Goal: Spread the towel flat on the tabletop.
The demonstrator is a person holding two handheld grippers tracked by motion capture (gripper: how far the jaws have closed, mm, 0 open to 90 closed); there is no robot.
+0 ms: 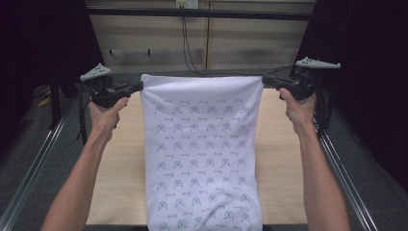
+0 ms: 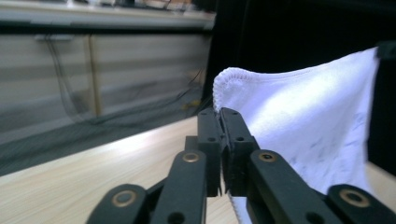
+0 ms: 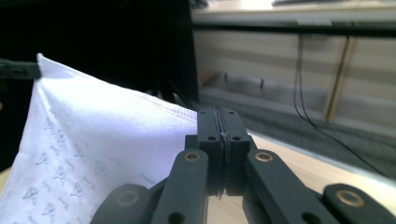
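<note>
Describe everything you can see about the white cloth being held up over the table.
The white cloth is a thin, soft-looking fabric printed with rows of small blue-grey motifs, with a stitched hem along its edge. It hangs stretched by its two top corners, the left gripper pinching one and the right gripper the other. Its top edge runs taut between them, and the rest drapes down toward the wooden table.

Bare forearms, black tools [image 1: 141,86], brass pivot pins, grey three-cornered plates [image 1: 96,72], trailing cables

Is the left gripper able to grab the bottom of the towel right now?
Probably not. The left gripper is clamped on a top corner of the towel, holding it up with the right gripper; the bottom hangs far below.
</note>
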